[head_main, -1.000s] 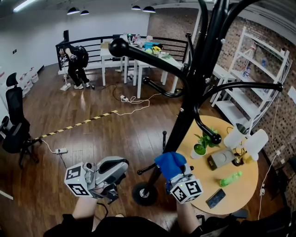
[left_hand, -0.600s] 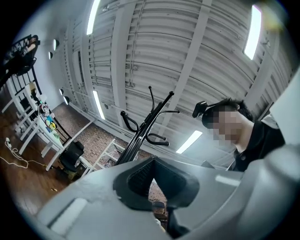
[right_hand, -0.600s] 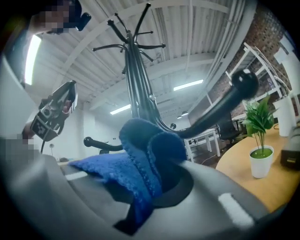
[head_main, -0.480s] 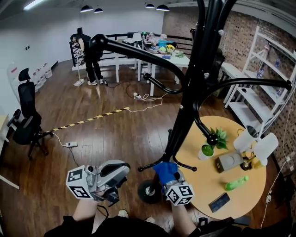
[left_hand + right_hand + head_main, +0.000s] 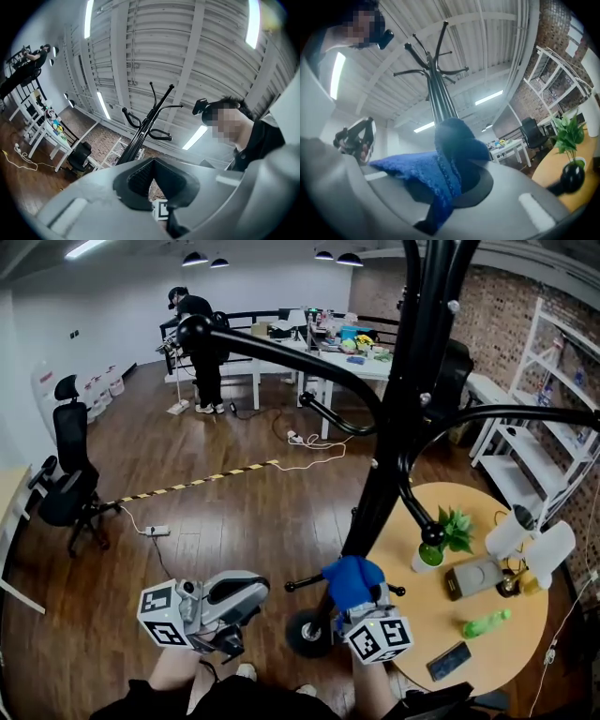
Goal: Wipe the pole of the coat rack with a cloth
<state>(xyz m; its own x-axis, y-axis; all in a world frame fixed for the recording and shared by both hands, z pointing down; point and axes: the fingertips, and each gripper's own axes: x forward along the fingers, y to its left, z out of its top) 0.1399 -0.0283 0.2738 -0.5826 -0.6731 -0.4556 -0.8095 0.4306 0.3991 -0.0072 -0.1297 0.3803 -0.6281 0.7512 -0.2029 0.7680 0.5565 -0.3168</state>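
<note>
The black coat rack pole (image 5: 394,427) slants from the top of the head view down to its round base (image 5: 307,634). My right gripper (image 5: 361,594) is low on the pole, just above the base, shut on a blue cloth (image 5: 347,577) that lies against the pole. The right gripper view has the cloth (image 5: 440,168) bunched over the jaws, the pole (image 5: 437,98) rising straight behind it. My left gripper (image 5: 225,607) hovers left of the base, apart from the rack, shut and holding nothing. Its view looks up at the rack (image 5: 145,124) and the ceiling.
A round wooden table (image 5: 422,652) stands right of the base with a potted plant (image 5: 455,526), a green bottle (image 5: 485,622) and a phone (image 5: 447,661). Curved hooks (image 5: 281,348) jut out overhead. An office chair (image 5: 66,484) is at left, a white shelf (image 5: 548,381) at right, a person (image 5: 199,334) far back.
The right gripper with the cloth dipped a little down the lower pole, then came back up. The left gripper has hardly moved. The far person walked right.
</note>
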